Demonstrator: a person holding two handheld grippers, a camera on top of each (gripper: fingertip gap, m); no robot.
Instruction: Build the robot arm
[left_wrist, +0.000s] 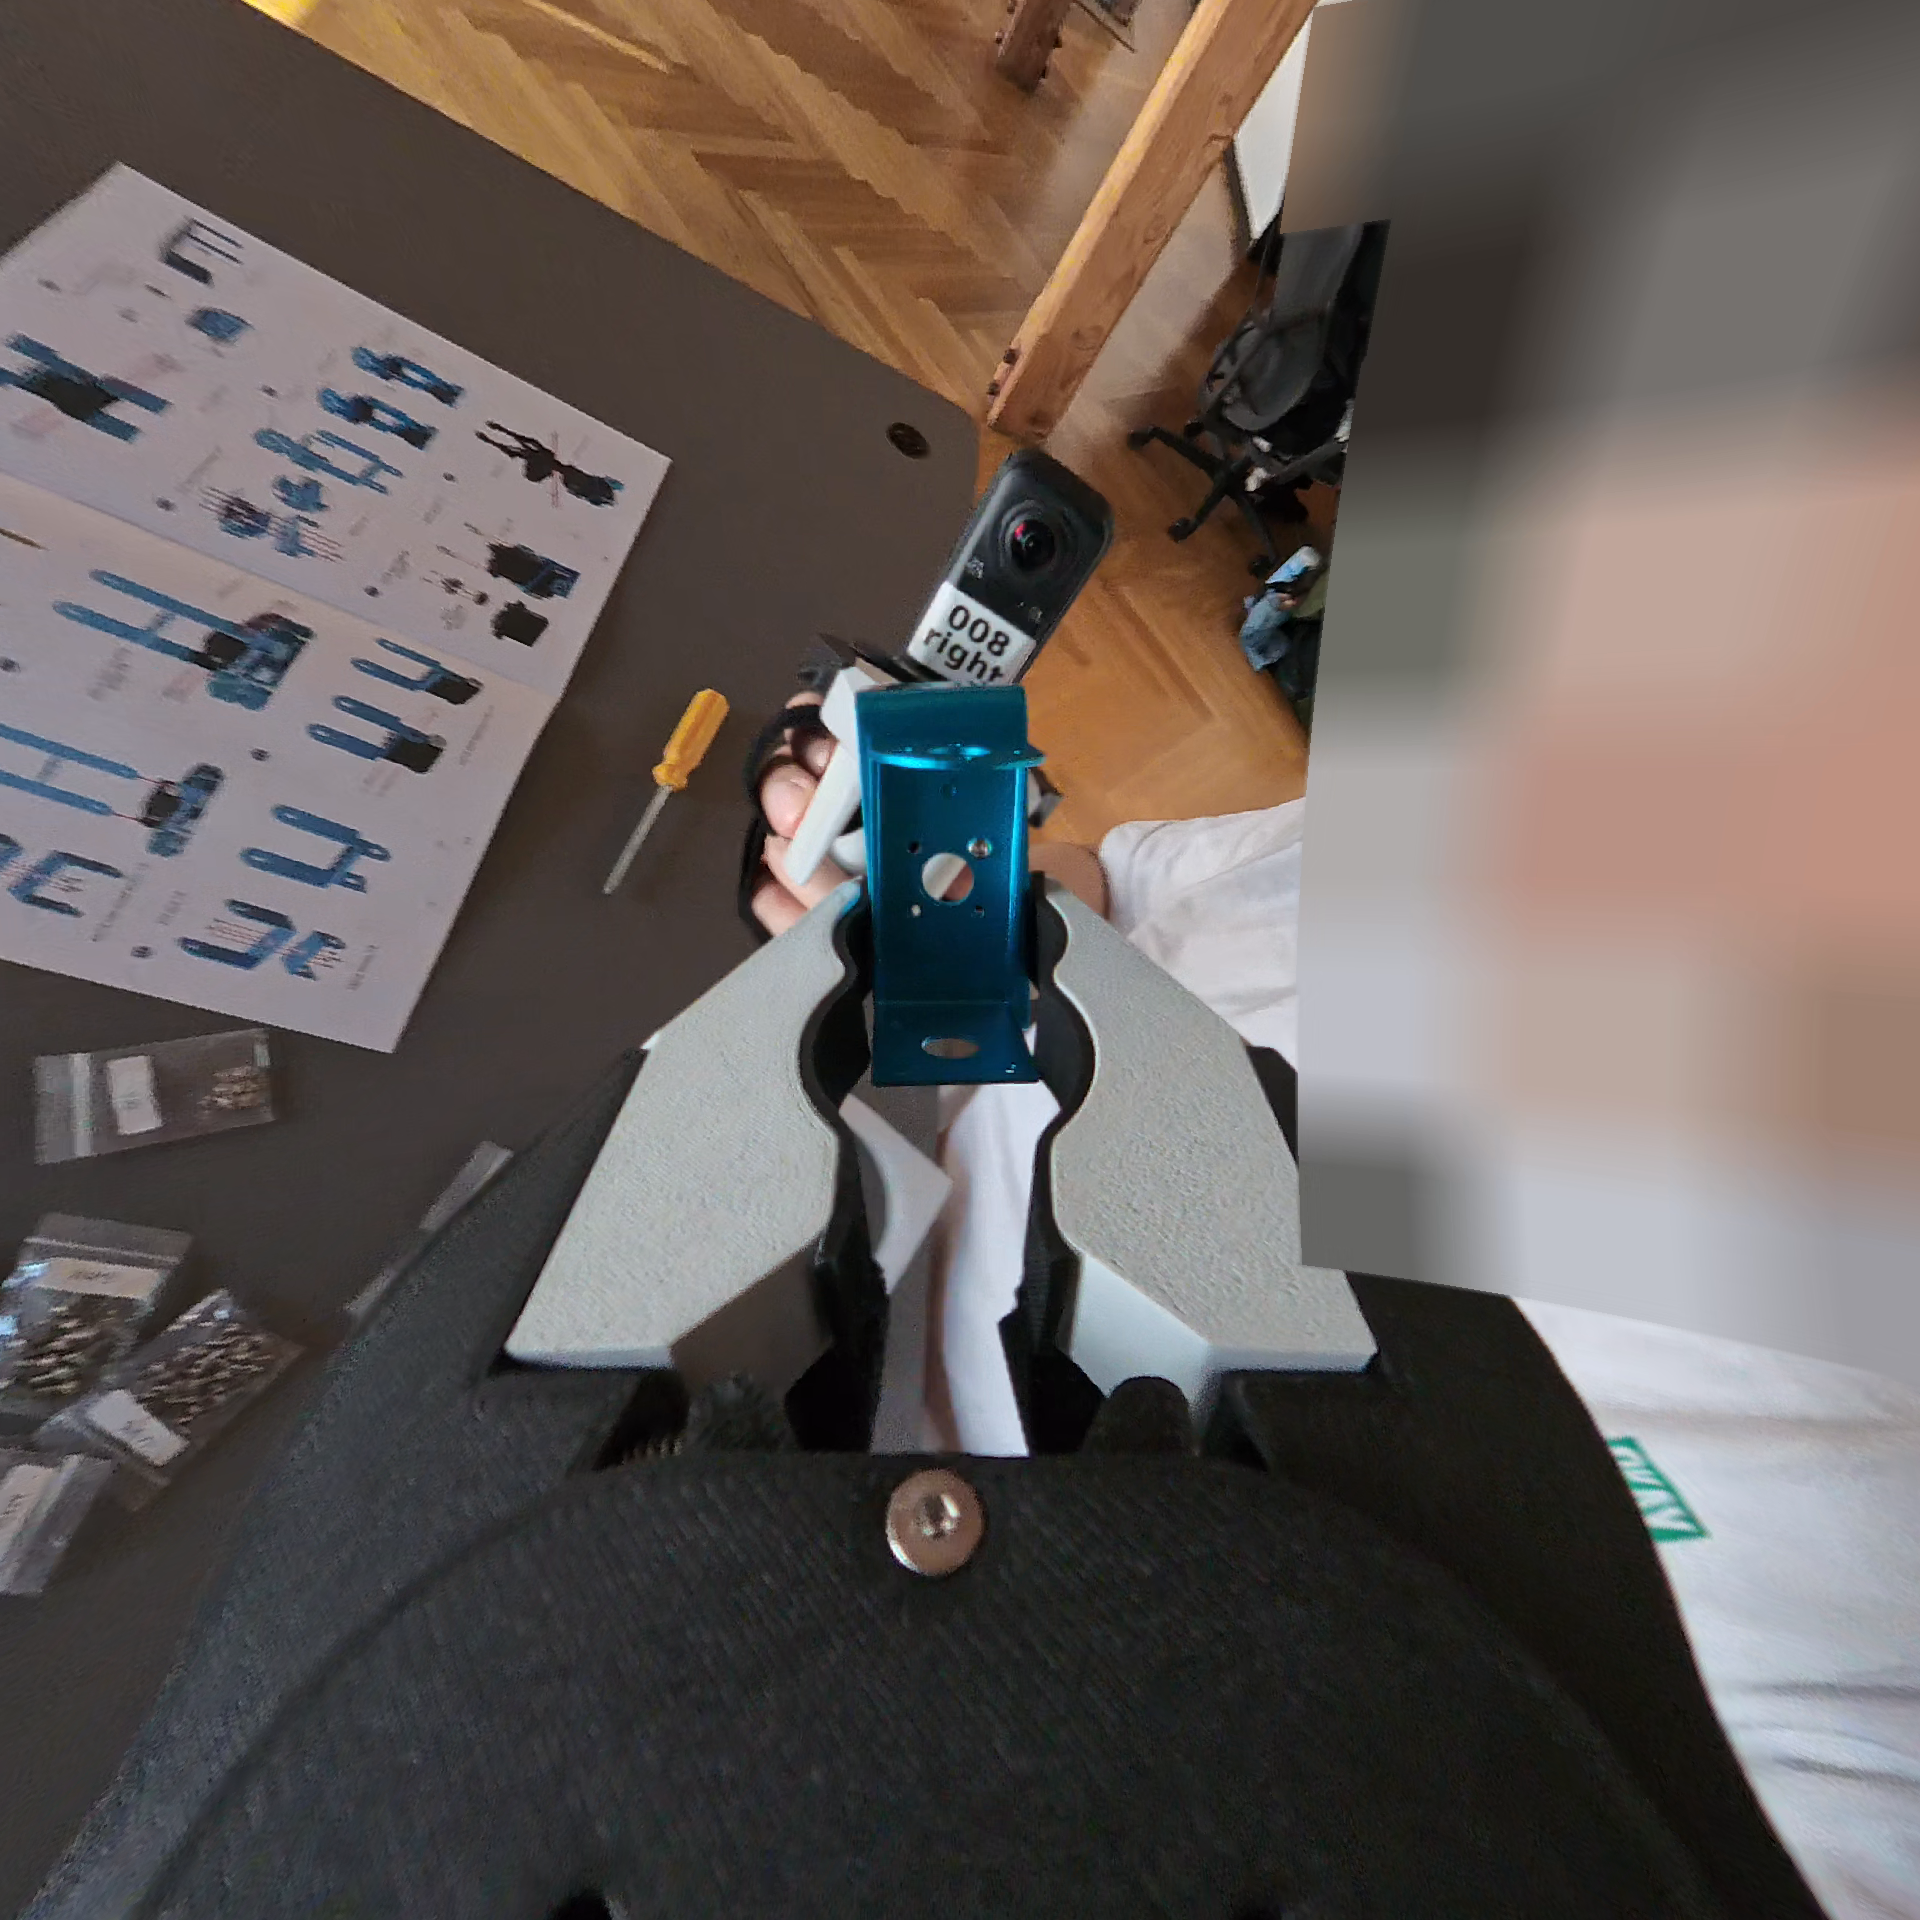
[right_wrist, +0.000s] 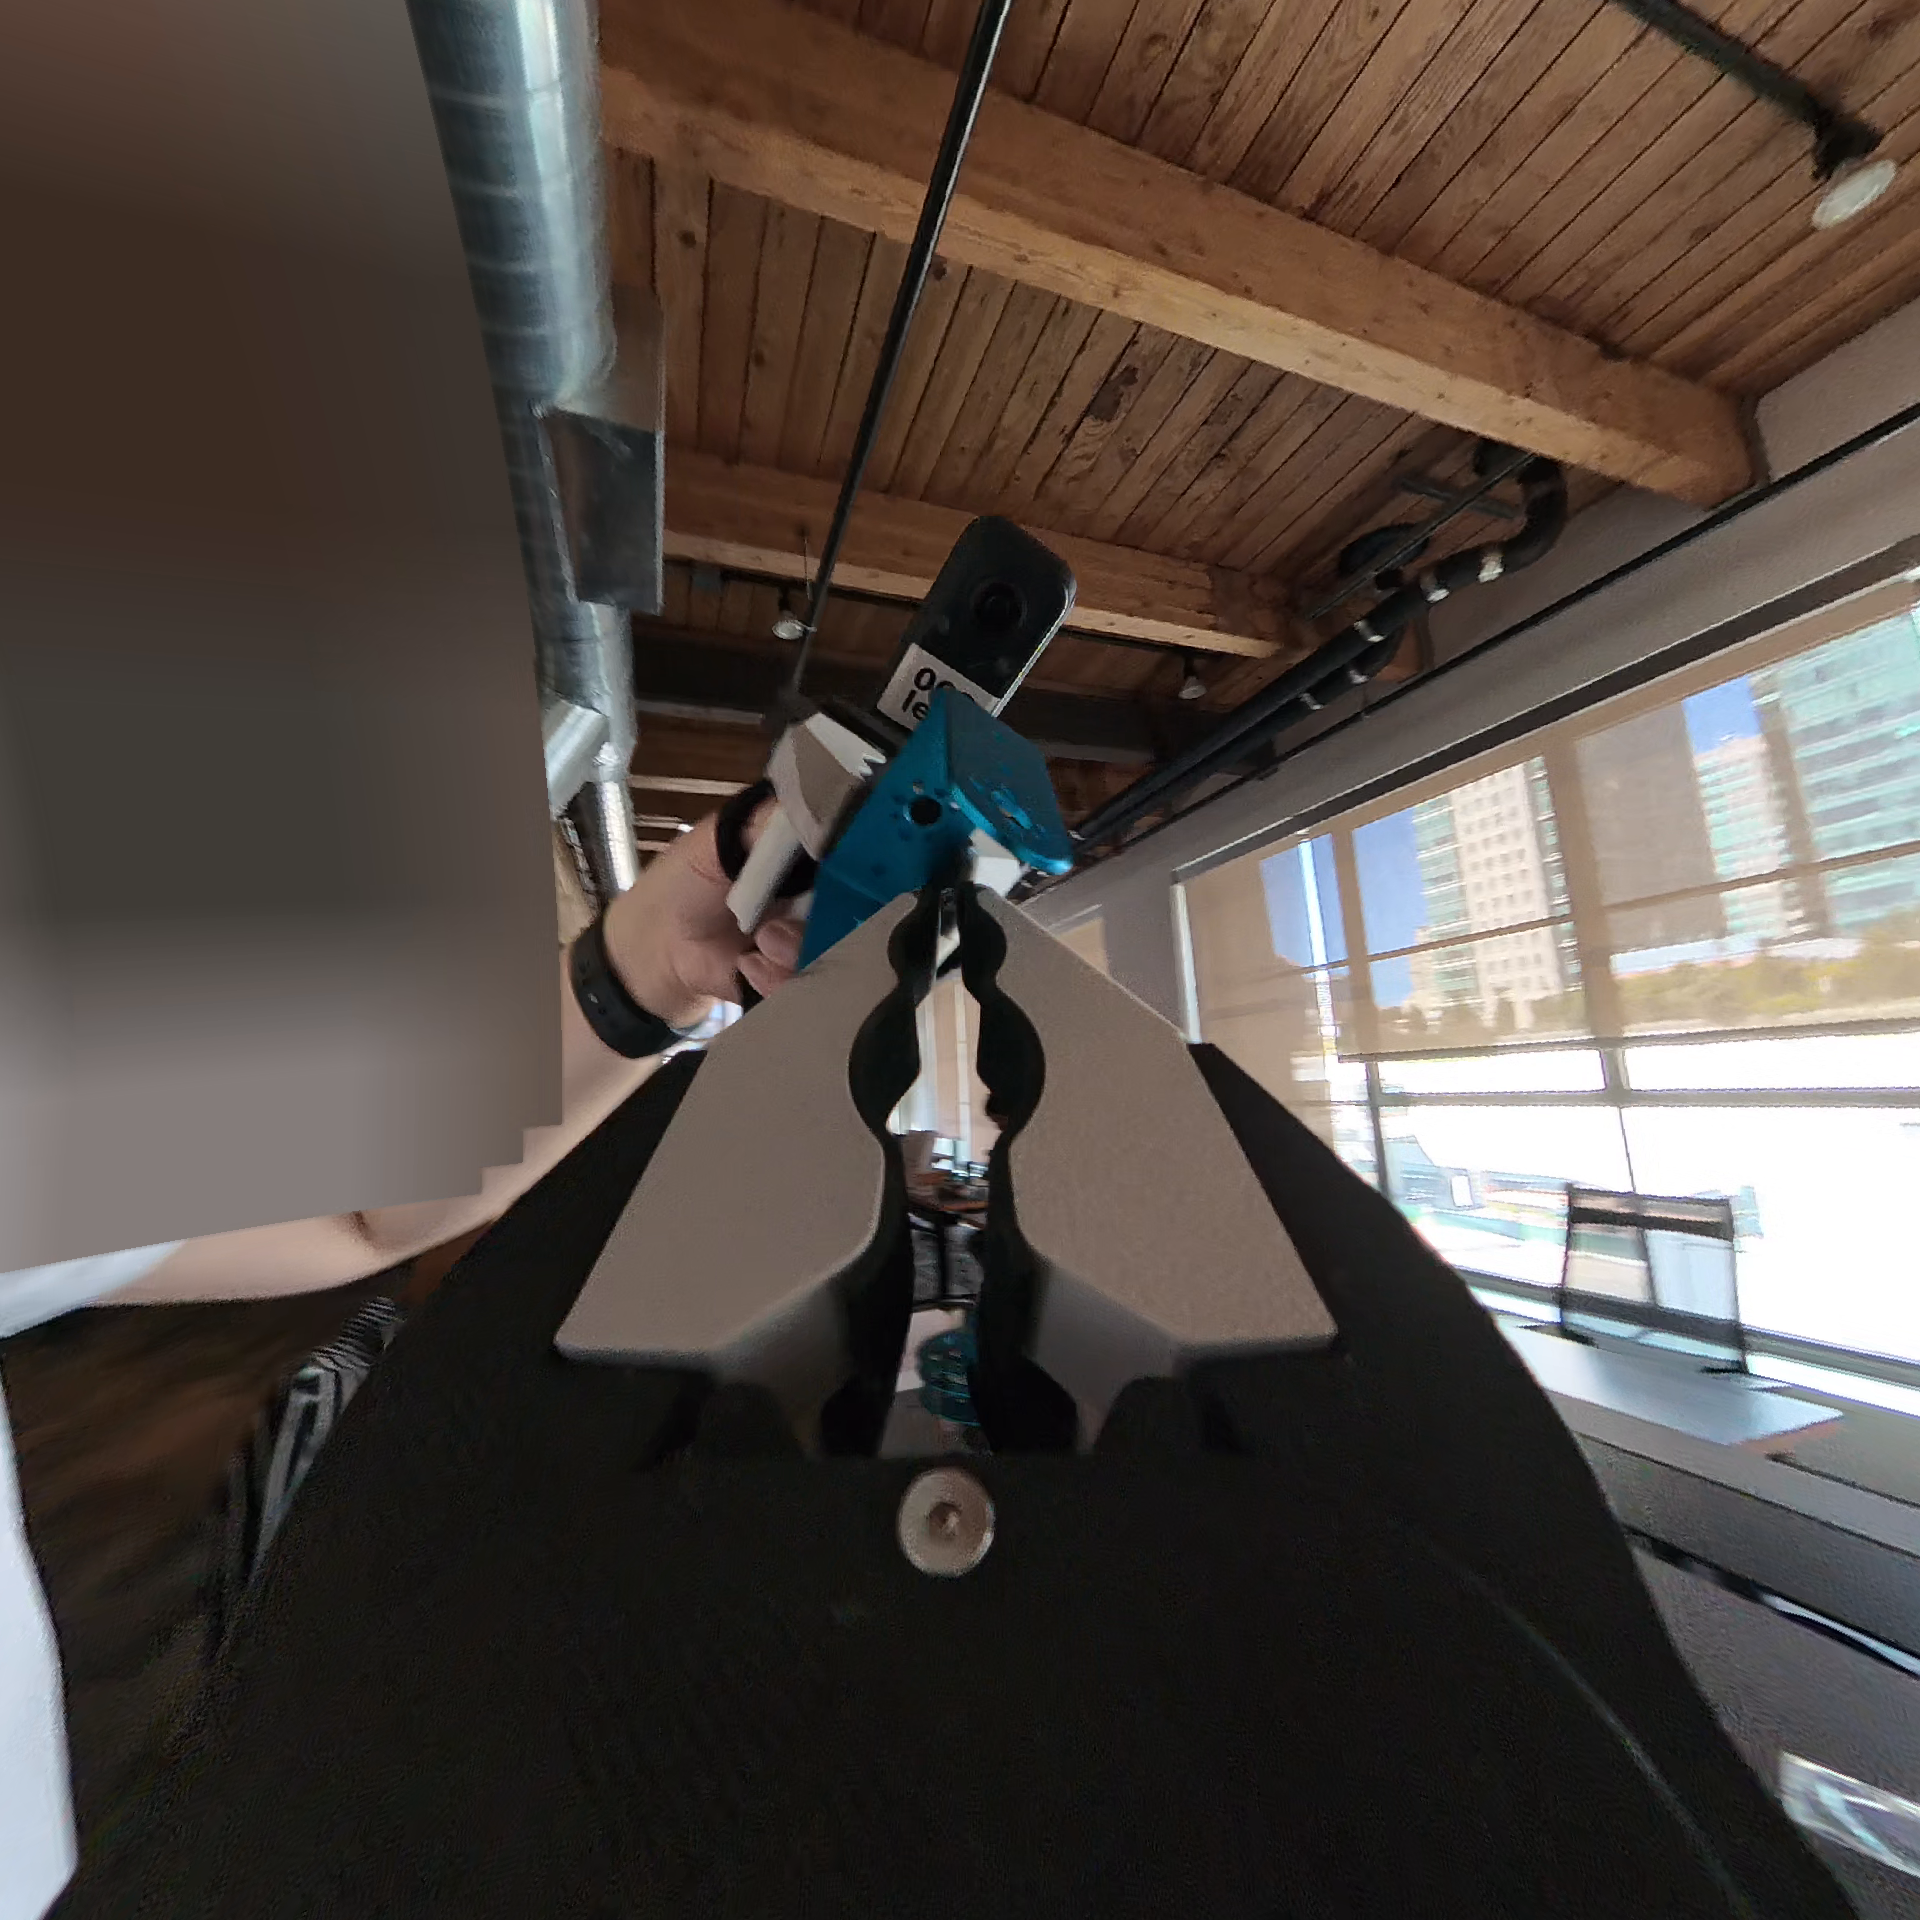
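One blue metal bracket (left_wrist: 945, 914), U-shaped w/ punched holes, is up in the air off the surface (left_wrist: 644, 270), clamped between the fingers of the left claw (left_wrist: 948, 914). Right claw (right_wrist: 948, 906) is nearly closed right at the bracket's far end; its tips touch or pinch the edge, can't tell if it truly grips. Each claw carries 1 black camera w/ a white sticker; writing on them left out.

Relative to the bracket, in the left wrist view:
- 1 yellow-handled screwdriver (left_wrist: 670, 781) lies on the dark surface just left of it.
- 1 printed instruction sheet (left_wrist: 281, 603), 2 pages of blue part diagrams, further left; text too blurred to read.
- Approx 5 small clear bags of hardware (left_wrist: 114, 1340) w/ white labels, down-left, near the surface edge; labels unreadable.
- 1 black office chair (left_wrist: 1268, 416) on the wood floor, up-right.

Person in a white shirt w/ a green logo sits behind the bracket.
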